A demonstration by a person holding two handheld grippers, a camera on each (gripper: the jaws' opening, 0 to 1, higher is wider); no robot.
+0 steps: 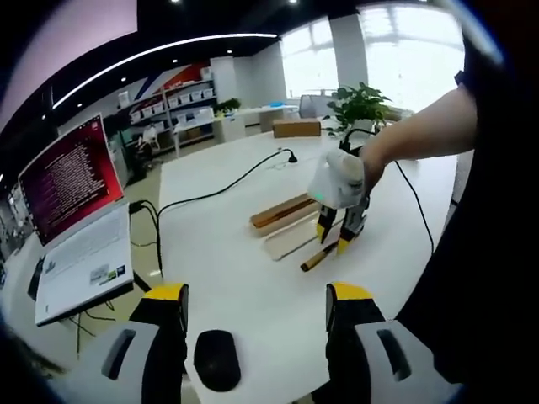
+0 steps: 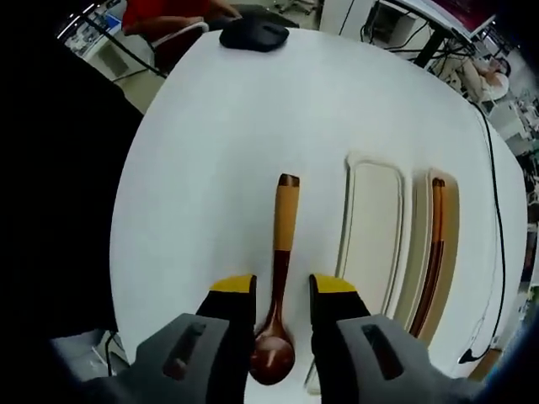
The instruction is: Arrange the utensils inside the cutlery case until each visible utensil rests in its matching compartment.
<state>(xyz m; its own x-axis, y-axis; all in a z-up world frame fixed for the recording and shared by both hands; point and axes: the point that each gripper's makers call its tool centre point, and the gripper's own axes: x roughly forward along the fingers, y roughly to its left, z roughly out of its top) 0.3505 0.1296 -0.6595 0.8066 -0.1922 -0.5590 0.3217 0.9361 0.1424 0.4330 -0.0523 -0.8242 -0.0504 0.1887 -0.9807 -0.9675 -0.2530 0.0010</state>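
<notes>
Right gripper (image 2: pixel 282 296) fingers open astride the wooden spoon (image 2: pixel 280 278) beside the case (image 2: pixel 370 231); left gripper (image 1: pixel 257 307) open, empty.

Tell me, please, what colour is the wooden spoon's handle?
The spoon has a light orange-tan handle with a dark brown tip and dark brown bowl, seen best in the right gripper view.

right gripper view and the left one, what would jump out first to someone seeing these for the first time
In the right gripper view, a wooden spoon lies on the white table with its bowl between the open right gripper jaws, beside a cream cutlery case holding brown chopsticks. In the left gripper view, a lit laptop glows at the left, and a black mouse sits between the open left gripper jaws.
</notes>
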